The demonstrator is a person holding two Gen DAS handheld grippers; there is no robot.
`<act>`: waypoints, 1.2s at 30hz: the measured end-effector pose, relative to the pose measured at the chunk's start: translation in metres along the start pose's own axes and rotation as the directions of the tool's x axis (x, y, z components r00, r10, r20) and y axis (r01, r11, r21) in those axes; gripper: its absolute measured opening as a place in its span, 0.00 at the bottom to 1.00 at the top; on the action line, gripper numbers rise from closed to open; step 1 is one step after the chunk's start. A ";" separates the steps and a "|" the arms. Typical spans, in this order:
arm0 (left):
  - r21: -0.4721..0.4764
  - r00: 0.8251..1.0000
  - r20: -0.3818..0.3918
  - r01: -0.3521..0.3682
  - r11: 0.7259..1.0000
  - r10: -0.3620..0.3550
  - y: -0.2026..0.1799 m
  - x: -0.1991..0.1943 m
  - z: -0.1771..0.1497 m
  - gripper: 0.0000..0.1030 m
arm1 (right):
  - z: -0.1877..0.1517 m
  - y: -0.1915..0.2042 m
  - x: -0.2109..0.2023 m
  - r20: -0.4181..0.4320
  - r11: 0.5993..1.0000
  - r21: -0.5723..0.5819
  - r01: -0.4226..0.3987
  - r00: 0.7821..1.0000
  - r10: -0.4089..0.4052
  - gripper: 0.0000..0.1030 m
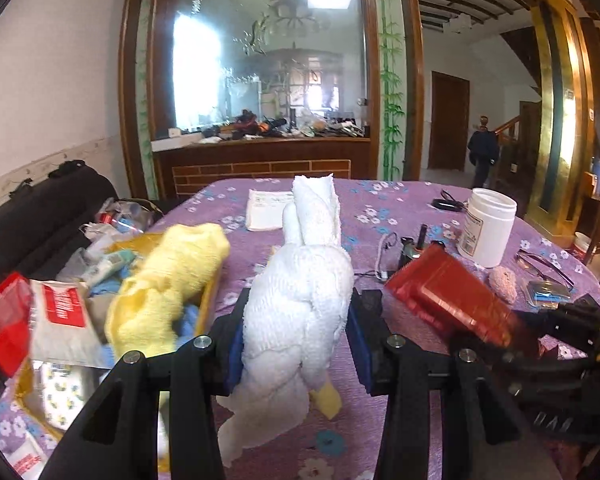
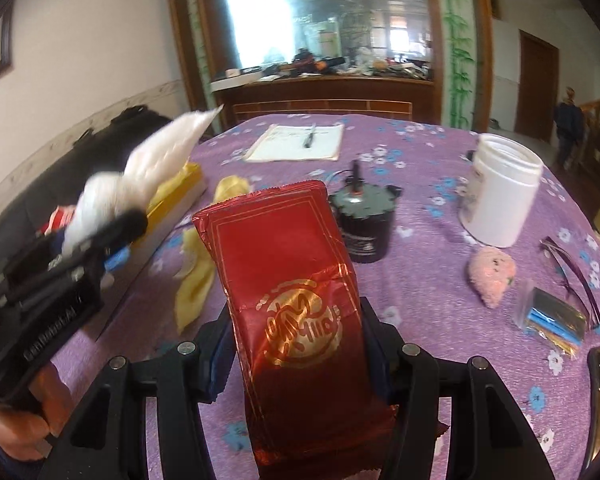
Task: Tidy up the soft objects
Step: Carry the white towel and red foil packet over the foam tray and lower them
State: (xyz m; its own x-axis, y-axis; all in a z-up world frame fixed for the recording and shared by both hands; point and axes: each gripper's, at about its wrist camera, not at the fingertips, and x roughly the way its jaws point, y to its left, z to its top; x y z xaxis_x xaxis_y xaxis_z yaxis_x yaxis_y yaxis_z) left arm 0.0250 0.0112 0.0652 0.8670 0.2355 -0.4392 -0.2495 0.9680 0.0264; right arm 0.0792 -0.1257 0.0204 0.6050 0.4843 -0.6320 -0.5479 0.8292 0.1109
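Left wrist view: the left gripper has its jaws clamped on a rolled white towel, long axis pointing away along the fingers, above the purple surface. The yellow tray, holding a yellow cloth, lies just to its left, so this hand is nearer.

Right wrist view: the right gripper has its jaws clamped on a red foil packet, upright, with the tray far left.
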 end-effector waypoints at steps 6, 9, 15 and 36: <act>0.001 0.999 -0.003 -0.037 0.999 0.037 0.011 -0.014 -0.002 0.42 | -0.004 0.016 -0.005 0.024 0.998 -0.070 -0.001 1.000 0.003 0.58; 0.002 0.999 0.004 -0.047 0.999 0.047 0.014 -0.021 -0.001 0.42 | -0.004 0.019 -0.007 0.034 0.997 -0.082 -0.010 0.999 0.012 0.58; -0.007 0.997 0.031 -0.069 0.998 0.069 0.025 -0.036 0.000 0.42 | -0.002 0.018 -0.010 0.061 0.996 -0.082 -0.016 0.998 0.021 0.58; -0.209 0.977 0.041 -0.196 0.958 0.208 0.155 -0.072 -0.006 0.42 | 0.033 0.078 -0.021 0.038 0.985 -0.052 -0.163 0.986 0.165 0.58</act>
State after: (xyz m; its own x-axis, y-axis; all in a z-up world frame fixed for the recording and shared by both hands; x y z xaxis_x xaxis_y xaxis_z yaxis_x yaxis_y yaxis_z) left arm -0.0790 0.1437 0.0954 0.8131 0.4354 -0.3864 -0.4986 0.8635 -0.0761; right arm 0.0432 -0.0621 0.0673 0.5281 0.6248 -0.5751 -0.6686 0.7234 0.1720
